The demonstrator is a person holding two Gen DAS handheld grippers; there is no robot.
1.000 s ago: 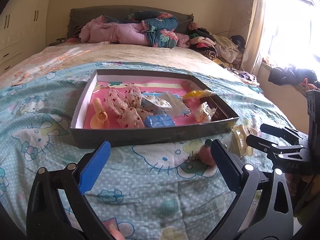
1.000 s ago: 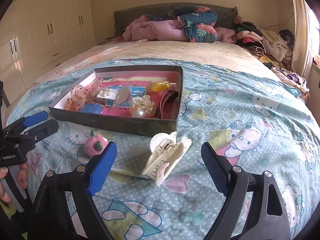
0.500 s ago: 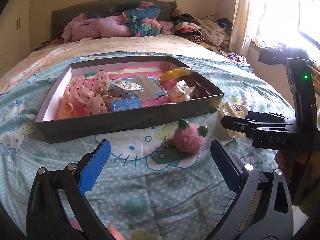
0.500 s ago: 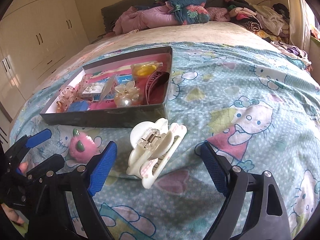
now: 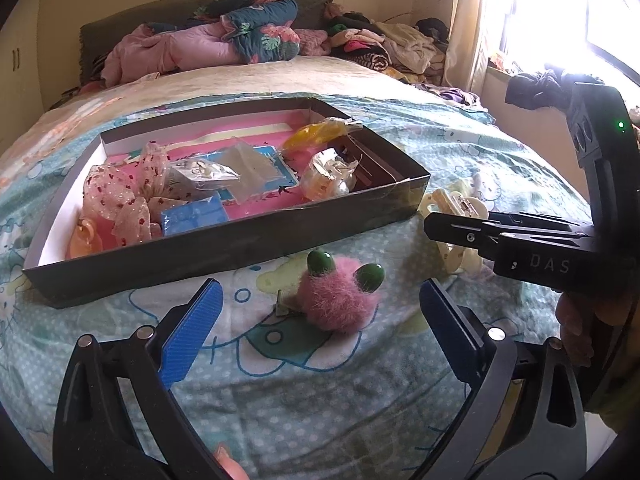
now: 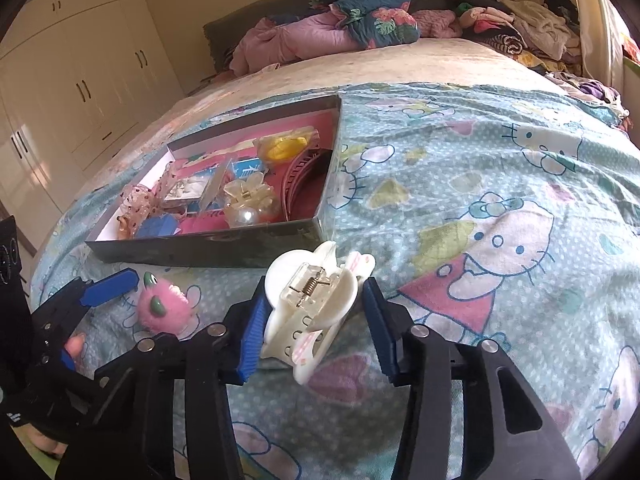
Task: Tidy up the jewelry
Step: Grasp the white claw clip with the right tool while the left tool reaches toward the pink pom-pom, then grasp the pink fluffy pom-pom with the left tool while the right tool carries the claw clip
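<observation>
A dark shallow box (image 5: 248, 236) with a pink floor lies on the Hello Kitty bedspread and holds several hair accessories and packets. A pink fuzzy hair clip (image 5: 340, 296) lies on the spread in front of the box, between the fingers of my open left gripper (image 5: 316, 328). A white claw hair clip (image 6: 316, 304) lies right of it, by the box's near corner (image 6: 316, 236). My right gripper (image 6: 314, 328) has closed in around the white clip, pads touching or nearly touching its sides. The right gripper also shows in the left wrist view (image 5: 520, 240), over the white clip (image 5: 452, 204).
Folded quilts and clothes (image 5: 240, 40) are piled at the head of the bed. More clothes (image 6: 532, 28) lie at the far right. White wardrobes (image 6: 80, 92) stand on the left. A bright window (image 5: 560, 20) is on the right.
Both grippers moved forward and down. The left one now brackets the pink fuzzy clip. The right gripper's fingers narrowed from wide open to hug the white claw clip.
</observation>
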